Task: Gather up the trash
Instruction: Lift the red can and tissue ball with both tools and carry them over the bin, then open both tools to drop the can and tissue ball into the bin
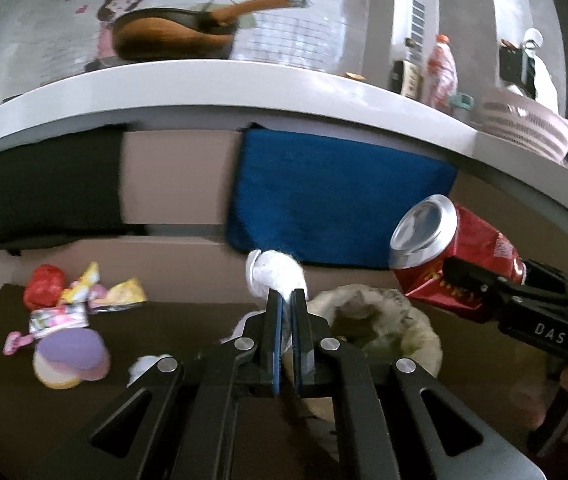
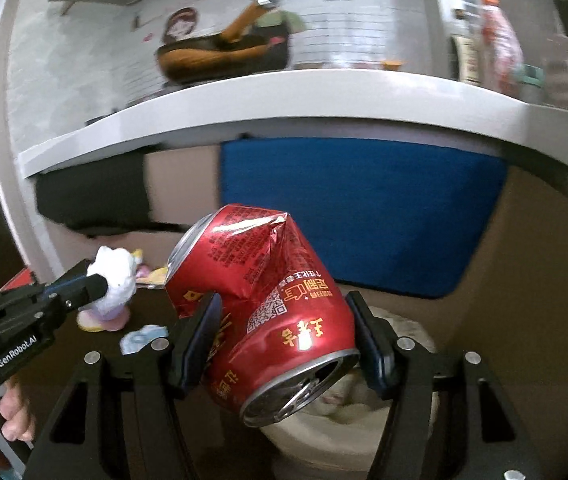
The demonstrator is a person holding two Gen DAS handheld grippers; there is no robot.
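My left gripper [image 1: 287,296] is shut on a crumpled white tissue [image 1: 273,274], held above the dark floor; the right wrist view shows the same tissue [image 2: 113,270] at the left. My right gripper [image 2: 284,316] is shut on a dented red drink can [image 2: 267,300], its pads pressing both sides. The left wrist view has that can [image 1: 452,252] at the right. A lined waste bin [image 1: 368,320] stands just below and ahead of both grippers; its rim [image 2: 416,332] shows under the can. More wrappers [image 1: 83,300] and a red wad [image 1: 43,284] lie on the floor at left.
A purple and yellow round object [image 1: 71,358] and a white scrap [image 1: 145,364] lie near the wrappers. A blue cloth [image 1: 332,204] and a black cloth [image 1: 39,188] hang under a white counter [image 1: 219,84] that bears a wok [image 1: 179,32], bottles and a pink basket [image 1: 524,120].
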